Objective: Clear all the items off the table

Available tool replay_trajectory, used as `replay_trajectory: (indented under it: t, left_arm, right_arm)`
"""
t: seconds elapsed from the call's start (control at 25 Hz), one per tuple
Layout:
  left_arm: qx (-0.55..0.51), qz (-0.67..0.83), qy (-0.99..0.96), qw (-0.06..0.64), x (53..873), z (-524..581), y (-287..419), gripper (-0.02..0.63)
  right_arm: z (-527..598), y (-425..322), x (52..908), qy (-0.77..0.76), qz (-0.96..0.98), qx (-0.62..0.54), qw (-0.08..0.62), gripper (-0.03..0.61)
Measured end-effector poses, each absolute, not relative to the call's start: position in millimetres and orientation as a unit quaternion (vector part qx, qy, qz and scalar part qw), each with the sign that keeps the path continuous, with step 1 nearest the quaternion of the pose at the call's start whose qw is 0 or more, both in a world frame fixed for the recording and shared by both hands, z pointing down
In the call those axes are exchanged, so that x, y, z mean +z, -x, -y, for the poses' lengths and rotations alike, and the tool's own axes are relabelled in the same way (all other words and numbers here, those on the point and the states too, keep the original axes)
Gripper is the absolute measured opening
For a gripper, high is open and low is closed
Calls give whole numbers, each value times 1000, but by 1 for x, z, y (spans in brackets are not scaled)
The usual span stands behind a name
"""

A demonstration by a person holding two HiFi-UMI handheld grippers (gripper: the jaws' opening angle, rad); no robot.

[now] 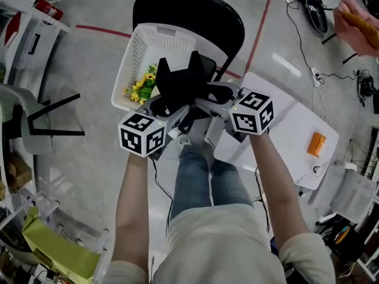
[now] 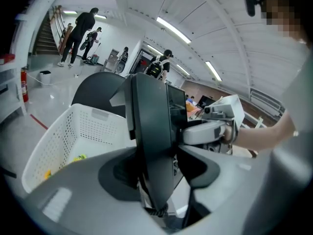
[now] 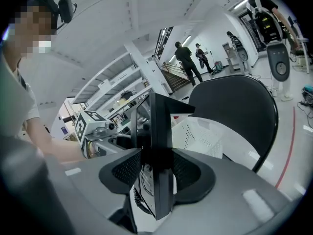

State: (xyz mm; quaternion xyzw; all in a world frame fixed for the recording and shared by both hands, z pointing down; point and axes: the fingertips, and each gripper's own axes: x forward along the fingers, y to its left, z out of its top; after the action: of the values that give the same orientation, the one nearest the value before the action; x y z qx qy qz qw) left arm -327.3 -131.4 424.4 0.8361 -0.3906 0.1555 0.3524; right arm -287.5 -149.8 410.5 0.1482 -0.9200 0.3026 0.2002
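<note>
Black device [image 1: 182,76] clamped by left tongs [image 1: 167,105] and right tongs [image 1: 210,99], forearms [image 1: 133,206] outstretched above white basket [image 1: 141,47].

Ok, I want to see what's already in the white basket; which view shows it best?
The head view: it looks down into the white basket, showing yellow flowers inside. The left gripper view shows its perforated wall and a speck of yellow; the right gripper view only a patch of wall behind the black device.
</note>
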Motion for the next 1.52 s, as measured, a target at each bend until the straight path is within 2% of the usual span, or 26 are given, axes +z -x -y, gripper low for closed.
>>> replay_trajectory:
  t: [0.72, 1.2, 1.52]
  left_arm:
    - [157, 417, -819, 362, 445, 202, 431, 234]
    - [158, 420, -804, 389, 524, 248, 461, 238]
    - [116, 438, -785, 422, 554, 260, 469, 239]
  right_arm:
    - [221, 391, 434, -141, 916, 324, 188, 187]
    - [268, 422, 514, -136, 902, 350, 213, 187]
    - [283, 434, 541, -115, 901, 322, 265, 187]
